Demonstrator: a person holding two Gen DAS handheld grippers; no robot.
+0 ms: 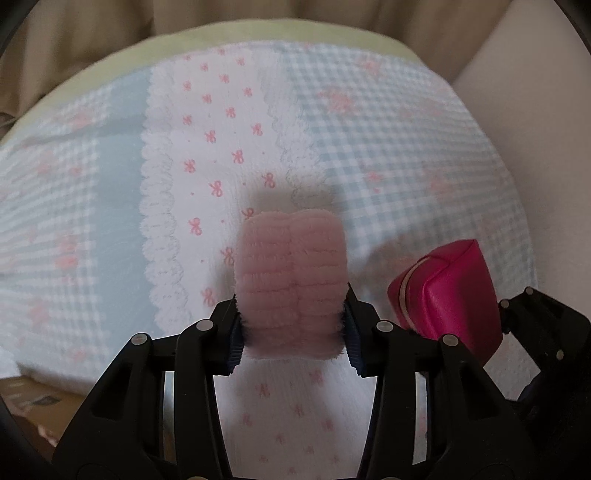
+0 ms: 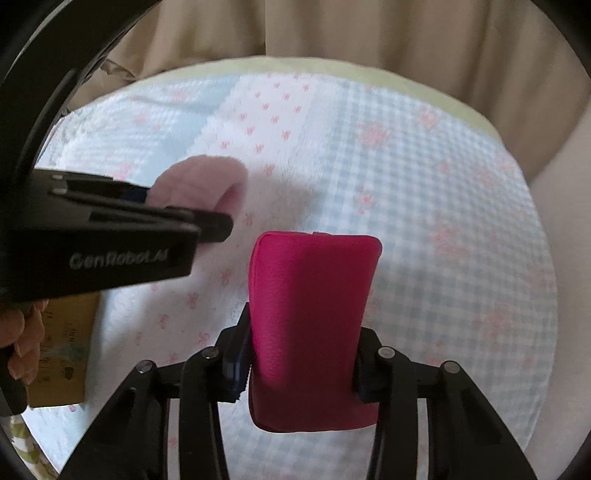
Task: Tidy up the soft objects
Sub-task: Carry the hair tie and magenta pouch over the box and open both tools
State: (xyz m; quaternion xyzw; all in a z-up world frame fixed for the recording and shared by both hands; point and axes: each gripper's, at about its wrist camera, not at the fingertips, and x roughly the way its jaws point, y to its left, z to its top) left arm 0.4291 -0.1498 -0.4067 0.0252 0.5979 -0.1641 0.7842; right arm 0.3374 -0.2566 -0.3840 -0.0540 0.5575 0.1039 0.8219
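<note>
A fluffy pale pink ribbed cloth roll (image 1: 291, 280) sits between the pads of my left gripper (image 1: 293, 332), which is shut on it and holds it above the bed. The same roll (image 2: 201, 181) shows in the right wrist view, sticking out of the left gripper (image 2: 192, 212) at the left. My right gripper (image 2: 299, 373) is shut on a magenta zip pouch (image 2: 310, 314), gripping its sides. In the left wrist view the pouch (image 1: 450, 291) hangs at the lower right, with the right gripper's black frame behind it.
A quilted bedspread (image 1: 388, 147) in blue gingham with a white panel of pink bows covers the bed under both grippers. Beige curtains (image 2: 369, 29) hang behind it. A cardboard box (image 2: 62, 350) stands at the bed's left edge, beside a hand (image 2: 22, 339).
</note>
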